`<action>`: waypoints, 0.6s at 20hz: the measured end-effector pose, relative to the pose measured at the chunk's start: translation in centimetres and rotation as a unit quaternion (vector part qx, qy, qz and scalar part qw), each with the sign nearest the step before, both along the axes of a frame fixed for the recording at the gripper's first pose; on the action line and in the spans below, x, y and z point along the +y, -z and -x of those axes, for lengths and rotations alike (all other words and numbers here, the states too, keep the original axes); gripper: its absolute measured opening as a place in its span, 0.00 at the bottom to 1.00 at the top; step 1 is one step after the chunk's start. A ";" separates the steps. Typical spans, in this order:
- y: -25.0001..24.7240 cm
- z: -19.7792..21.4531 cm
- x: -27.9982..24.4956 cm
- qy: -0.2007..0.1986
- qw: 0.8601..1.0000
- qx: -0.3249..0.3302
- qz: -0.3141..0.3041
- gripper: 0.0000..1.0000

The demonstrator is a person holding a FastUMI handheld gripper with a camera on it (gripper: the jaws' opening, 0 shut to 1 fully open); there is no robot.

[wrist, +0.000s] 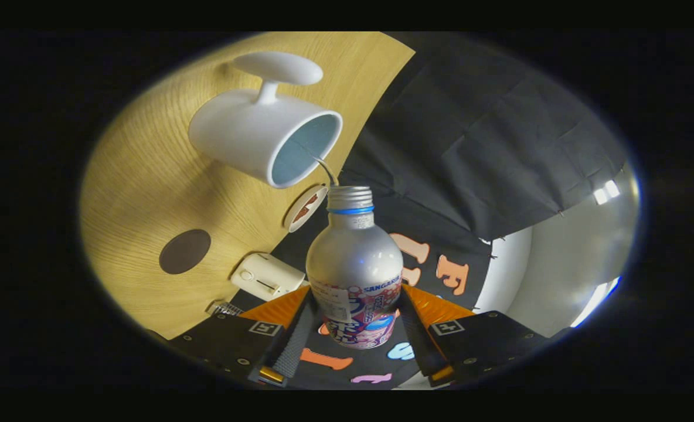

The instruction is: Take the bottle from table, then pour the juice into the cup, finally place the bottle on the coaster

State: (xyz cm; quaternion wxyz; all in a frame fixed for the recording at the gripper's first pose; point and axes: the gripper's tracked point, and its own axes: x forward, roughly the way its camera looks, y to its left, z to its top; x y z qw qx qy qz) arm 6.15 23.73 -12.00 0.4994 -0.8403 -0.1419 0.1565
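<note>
Tilting, hand-held gripper [356, 328] clamps bottle [356, 269] toward cup [265, 138].

One bottle [356, 266] held between the jaws, one white cup [265, 132] at 11 o'clock, one dark coaster [184, 251], one lid [306, 208] and one white device [268, 276] on one desk [142, 176].

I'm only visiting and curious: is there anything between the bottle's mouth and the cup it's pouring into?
Nothing visible. The gripper is shut on the bottle, and a thin stream runs from its mouth straight into the white cup, with only open air between them.
</note>
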 end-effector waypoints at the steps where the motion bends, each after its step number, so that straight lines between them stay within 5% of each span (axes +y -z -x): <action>1: -0.1 -0.1 0.1 -0.003 1.000 -0.002 0.004 0.77; 12: -1.0 -0.1 0.8 -0.028 0.999 -0.032 0.028 0.77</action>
